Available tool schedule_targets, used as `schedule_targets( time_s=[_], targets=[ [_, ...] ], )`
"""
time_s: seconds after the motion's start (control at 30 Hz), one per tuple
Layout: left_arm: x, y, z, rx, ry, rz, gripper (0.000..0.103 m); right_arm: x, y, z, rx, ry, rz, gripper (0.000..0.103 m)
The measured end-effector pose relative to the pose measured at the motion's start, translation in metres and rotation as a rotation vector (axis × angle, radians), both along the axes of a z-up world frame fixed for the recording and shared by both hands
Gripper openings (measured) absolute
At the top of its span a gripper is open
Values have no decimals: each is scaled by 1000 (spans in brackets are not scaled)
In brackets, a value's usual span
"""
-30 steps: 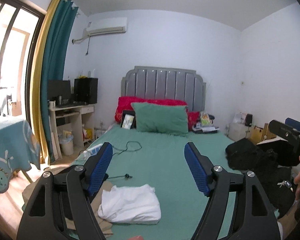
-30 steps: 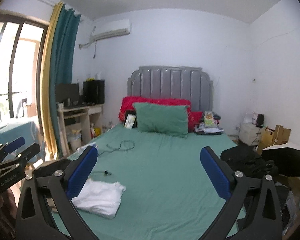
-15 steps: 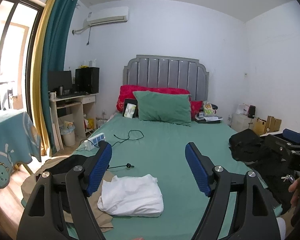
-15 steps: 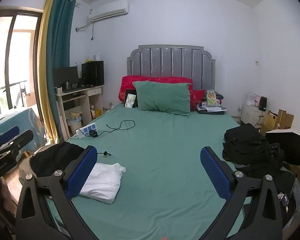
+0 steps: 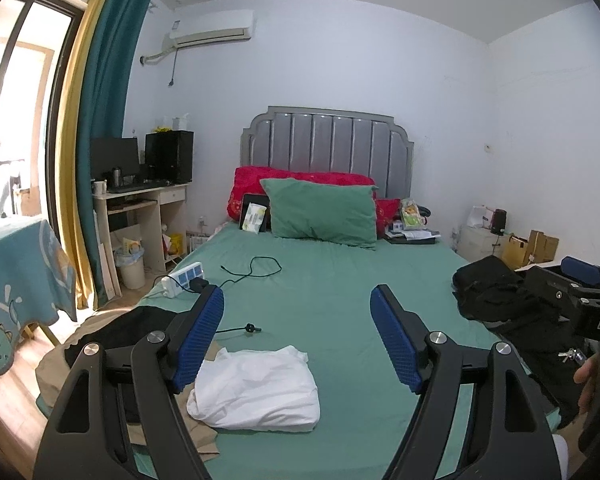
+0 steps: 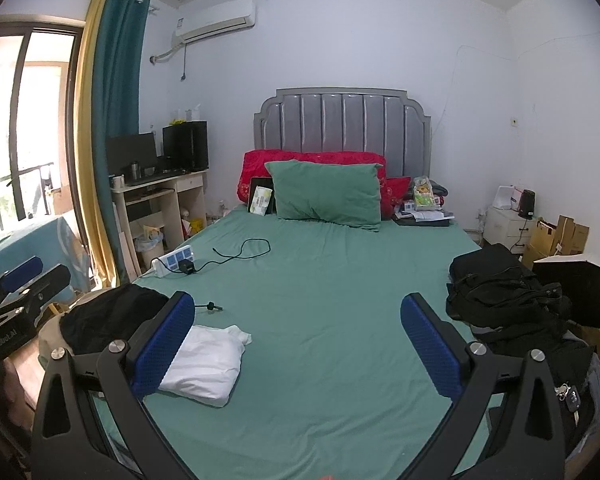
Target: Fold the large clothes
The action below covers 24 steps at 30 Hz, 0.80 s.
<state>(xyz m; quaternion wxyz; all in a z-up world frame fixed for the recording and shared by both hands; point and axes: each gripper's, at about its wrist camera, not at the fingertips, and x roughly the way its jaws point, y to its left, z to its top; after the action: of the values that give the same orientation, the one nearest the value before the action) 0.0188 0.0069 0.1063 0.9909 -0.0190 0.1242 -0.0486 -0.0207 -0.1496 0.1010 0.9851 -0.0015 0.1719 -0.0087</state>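
The left gripper (image 5: 296,336) was held up in the air with its two blue fingers (image 5: 198,340) spread wide apart and nothing between them. The right gripper (image 6: 300,344) was held up beside it, level, its blue fingers (image 6: 432,354) spread wide too, holding nothing.

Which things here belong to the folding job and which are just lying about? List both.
For the job: folded white garment, black garment, tan garment, black clothes pile.

Lying about: power strip, charger cable, green pillow, red pillow, keys.
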Motion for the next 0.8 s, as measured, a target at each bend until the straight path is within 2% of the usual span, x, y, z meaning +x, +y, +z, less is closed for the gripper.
schedule_targets(
  time_s=[0.8],
  targets=[
    [3, -1, 0, 3, 7, -2, 79, 3, -3, 4, 0, -5, 0, 102]
  ],
)
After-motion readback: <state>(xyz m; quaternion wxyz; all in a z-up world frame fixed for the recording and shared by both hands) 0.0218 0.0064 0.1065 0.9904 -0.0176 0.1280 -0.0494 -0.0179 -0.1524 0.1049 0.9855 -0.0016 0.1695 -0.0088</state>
